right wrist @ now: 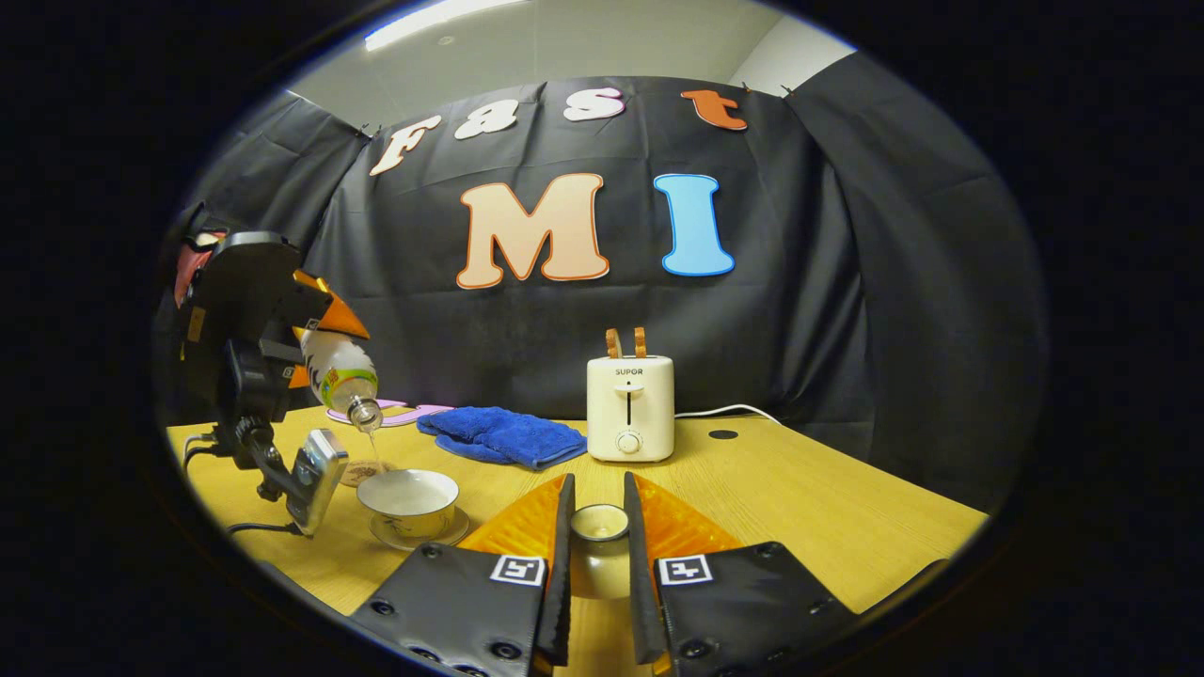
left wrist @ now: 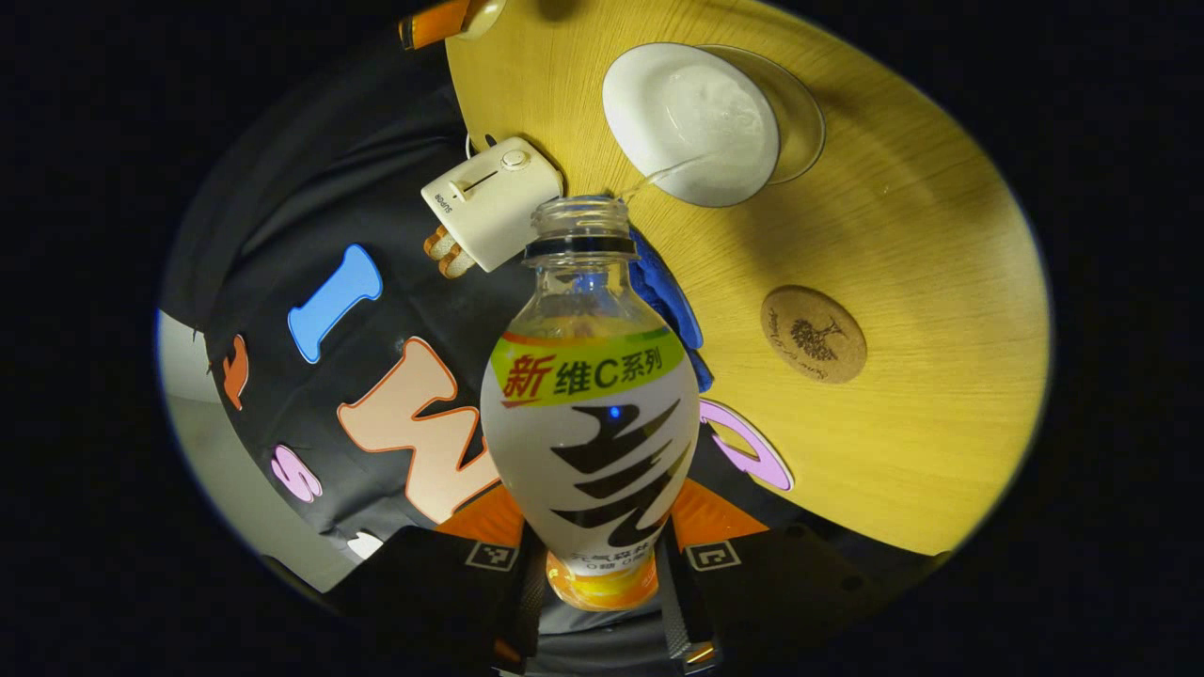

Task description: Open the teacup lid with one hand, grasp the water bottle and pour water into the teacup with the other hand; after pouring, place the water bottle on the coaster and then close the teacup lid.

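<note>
Nearest in the left gripper view, the left gripper [left wrist: 602, 574] clamps the base of the clear plastic water bottle with a white, black-striped label [left wrist: 591, 414], both fingers pressing its sides. The bottle is uncapped and tipped mouth-down, and a thin stream runs from its neck into the white ceramic teacup [left wrist: 691, 122] standing on a clear glass saucer [left wrist: 800, 118]. So the pouring step is in hand.

In the right gripper view, the right gripper [right wrist: 598, 555] holds the small pale round teacup lid [right wrist: 599, 522] between its fingers, narrowly closed on it and, as far as I can judge, lifted just off the tabletop. Farther left, the bottle [right wrist: 343, 376] hangs over the cup [right wrist: 409, 498].

Next, I judge, the bottle must be righted once the cup is full enough, then carried to the round cork coaster [left wrist: 814, 334], which lies bare near the cup; the lid follows onto the cup.

The surface is a light wooden table [left wrist: 903, 451]. Toward its back lie a folded blue towel [right wrist: 503, 435] and a cream two-slot toaster [right wrist: 629, 409] with its cord, and behind them hangs the black cloth wall [right wrist: 847, 329] under a pale ceiling
</note>
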Motion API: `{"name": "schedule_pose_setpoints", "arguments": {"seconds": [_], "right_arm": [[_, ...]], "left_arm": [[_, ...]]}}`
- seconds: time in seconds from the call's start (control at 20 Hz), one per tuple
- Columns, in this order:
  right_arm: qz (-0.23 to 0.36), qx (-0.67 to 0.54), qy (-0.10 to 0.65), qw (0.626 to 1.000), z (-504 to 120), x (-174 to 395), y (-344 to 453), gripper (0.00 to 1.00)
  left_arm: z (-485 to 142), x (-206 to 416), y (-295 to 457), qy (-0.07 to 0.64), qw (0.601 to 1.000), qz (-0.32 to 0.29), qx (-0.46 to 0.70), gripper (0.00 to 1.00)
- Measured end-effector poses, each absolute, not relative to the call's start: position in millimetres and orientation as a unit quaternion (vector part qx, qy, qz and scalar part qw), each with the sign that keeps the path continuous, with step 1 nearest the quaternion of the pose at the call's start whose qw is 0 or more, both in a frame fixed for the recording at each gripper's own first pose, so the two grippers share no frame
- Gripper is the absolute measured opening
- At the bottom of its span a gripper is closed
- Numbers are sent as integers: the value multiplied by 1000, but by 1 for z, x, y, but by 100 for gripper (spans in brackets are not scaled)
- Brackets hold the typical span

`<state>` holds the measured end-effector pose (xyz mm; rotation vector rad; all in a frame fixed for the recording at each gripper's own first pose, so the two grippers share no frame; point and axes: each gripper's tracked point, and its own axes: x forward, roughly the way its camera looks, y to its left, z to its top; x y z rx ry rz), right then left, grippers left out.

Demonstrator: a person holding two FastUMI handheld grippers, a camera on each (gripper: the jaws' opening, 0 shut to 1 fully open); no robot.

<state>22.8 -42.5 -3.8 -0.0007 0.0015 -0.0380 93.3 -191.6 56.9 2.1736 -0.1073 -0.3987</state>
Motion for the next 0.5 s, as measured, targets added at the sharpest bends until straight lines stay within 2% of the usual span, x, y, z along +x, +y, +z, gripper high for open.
{"name": "schedule_pose_setpoints", "arguments": {"seconds": [0.3, 0.5], "right_arm": [[-19, 0, 0, 1000, -4, 23, -43, 29], [-19, -1, 0, 1000, -4, 23, -43, 29]], "left_arm": [[17, 86, -182, -4, 573, -217, 790, 49], [7, 81, -183, 16, 709, -254, 658, 49]]}}
